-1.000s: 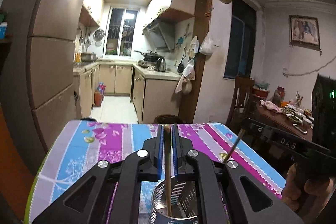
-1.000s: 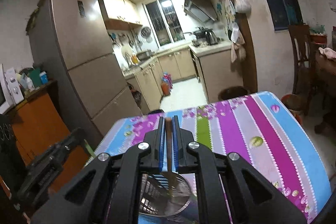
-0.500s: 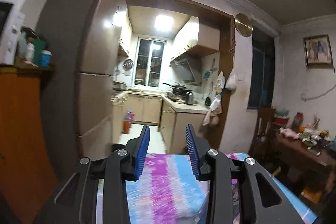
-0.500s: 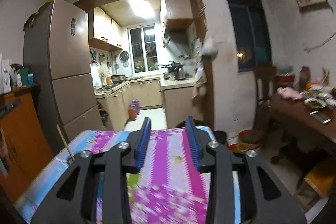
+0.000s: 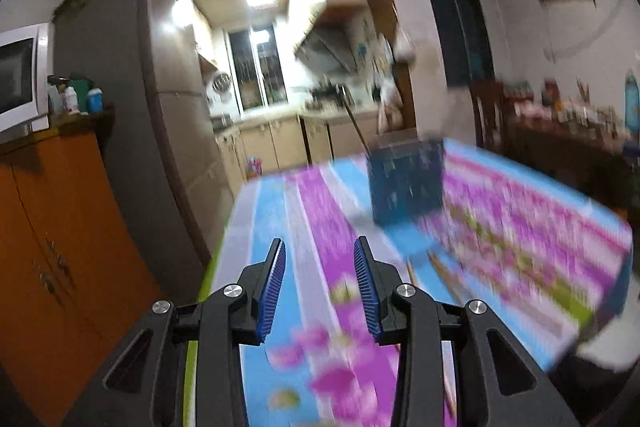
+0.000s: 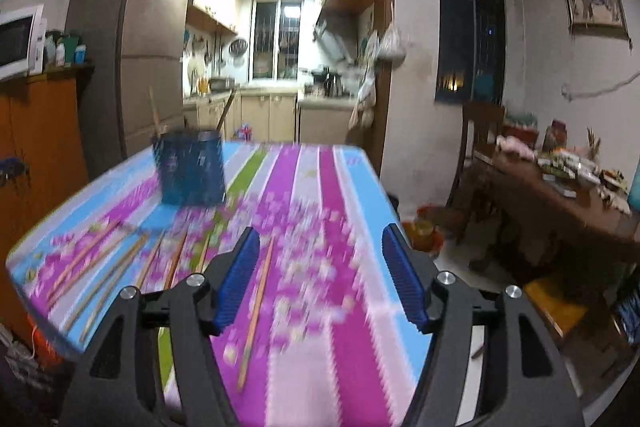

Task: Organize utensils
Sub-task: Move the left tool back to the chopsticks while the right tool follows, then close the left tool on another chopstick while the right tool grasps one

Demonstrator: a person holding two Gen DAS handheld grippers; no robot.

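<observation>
A dark blue utensil holder (image 6: pixel 189 169) stands on the striped floral tablecloth (image 6: pixel 320 187), with chopsticks (image 6: pixel 154 115) sticking up out of it. It also shows in the left wrist view (image 5: pixel 406 181), blurred. Several wooden chopsticks (image 6: pixel 256 303) lie loose on the cloth in front of the holder. My right gripper (image 6: pixel 320 275) is open and empty above the near part of the table, one loose chopstick just under its left finger. My left gripper (image 5: pixel 319 279) is open and empty over the table's left side.
An orange cabinet (image 5: pixel 48 227) with a microwave (image 5: pixel 18 79) stands left of the table, a fridge (image 5: pixel 120 87) behind it. A dark dining table (image 6: pixel 560 195) with dishes and a chair (image 6: pixel 480 131) stand to the right. The kitchen doorway (image 6: pixel 280 87) lies straight beyond.
A second ago both grippers were shut on chopsticks over the holder. They let go, opened and pulled back from it. Now the holder stands farther off and loose chopsticks show on the cloth.
</observation>
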